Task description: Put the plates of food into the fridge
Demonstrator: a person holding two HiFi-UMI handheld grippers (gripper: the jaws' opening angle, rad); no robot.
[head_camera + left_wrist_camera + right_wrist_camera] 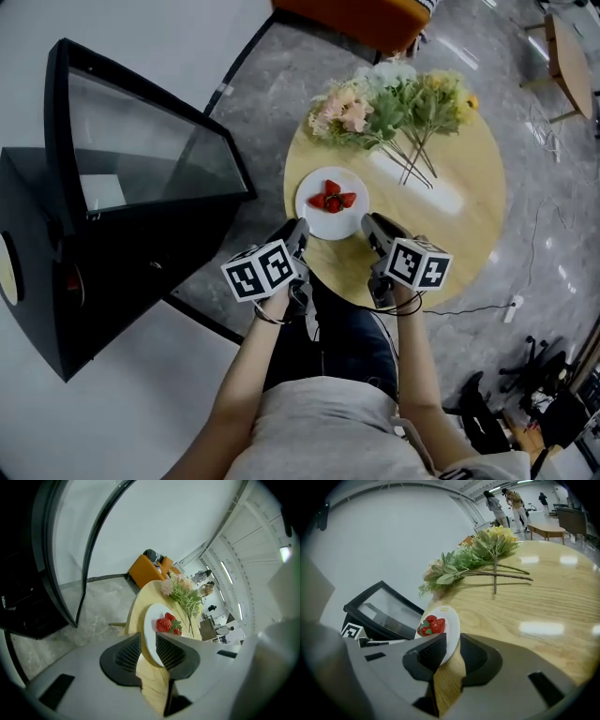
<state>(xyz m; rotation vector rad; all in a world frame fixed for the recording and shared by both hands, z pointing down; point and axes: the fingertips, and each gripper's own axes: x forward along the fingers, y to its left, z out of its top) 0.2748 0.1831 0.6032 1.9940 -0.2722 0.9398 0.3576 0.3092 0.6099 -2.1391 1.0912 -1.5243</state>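
Left gripper (298,228) and right gripper (370,225) each clamp the plate (332,225) by its near rim — an uneven lift could tilt it, rolling the strawberries (332,199) off.

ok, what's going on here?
A person holds a gripper in each hand. The left gripper and right gripper straddle opposite rims of the plate of strawberries, which sits on the round table beside flowers. Whether they're clamped is unclear. The fridge stands open at left.
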